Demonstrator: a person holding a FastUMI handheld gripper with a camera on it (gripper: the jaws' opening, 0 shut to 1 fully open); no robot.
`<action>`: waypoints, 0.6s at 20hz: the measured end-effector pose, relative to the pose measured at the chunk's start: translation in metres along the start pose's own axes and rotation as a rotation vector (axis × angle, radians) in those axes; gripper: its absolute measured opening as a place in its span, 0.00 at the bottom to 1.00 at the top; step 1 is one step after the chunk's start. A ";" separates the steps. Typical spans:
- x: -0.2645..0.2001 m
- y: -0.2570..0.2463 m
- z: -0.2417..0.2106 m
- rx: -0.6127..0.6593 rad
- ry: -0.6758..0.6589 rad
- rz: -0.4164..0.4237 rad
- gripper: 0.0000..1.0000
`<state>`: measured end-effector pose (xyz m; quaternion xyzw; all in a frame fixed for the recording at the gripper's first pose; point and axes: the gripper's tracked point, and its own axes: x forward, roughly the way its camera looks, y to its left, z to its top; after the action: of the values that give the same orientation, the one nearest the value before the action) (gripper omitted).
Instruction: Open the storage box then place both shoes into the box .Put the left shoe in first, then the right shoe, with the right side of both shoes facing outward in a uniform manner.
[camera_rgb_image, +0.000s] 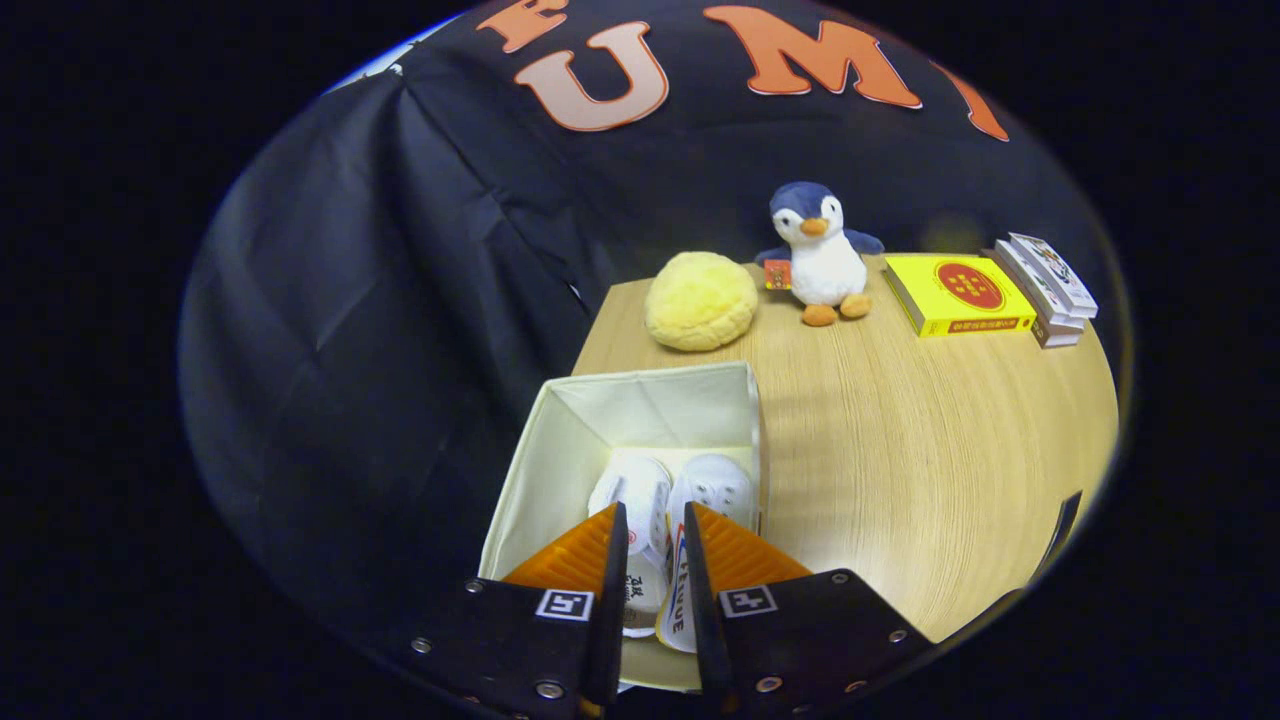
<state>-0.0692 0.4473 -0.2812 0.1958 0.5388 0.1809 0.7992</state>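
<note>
Both white sneakers (672, 520) sit side by side in the open storage box (560, 440) (toes pointing away), gripper (655, 545) jaws hovering narrowly apart above them.

Light: bright glare on the table (900, 450) right of the storage box (560, 440)
Edges: fisheye-bent, dim
Focus: sharp

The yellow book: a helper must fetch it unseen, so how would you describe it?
On the wooden table, look along the far edge past the open fabric box. The flat yellow book with a red disc lies between the plush penguin and the stacked pale books; it alone is yellow and boxy.
</note>
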 end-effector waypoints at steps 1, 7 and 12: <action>-0.004 0.000 0.001 -0.014 -0.014 0.013 0.37; -0.045 -0.039 0.046 -0.136 -0.199 0.003 0.67; -0.093 -0.084 0.107 -0.231 -0.419 -0.054 0.85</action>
<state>0.0040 0.3161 -0.2143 0.1218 0.3420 0.1755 0.9151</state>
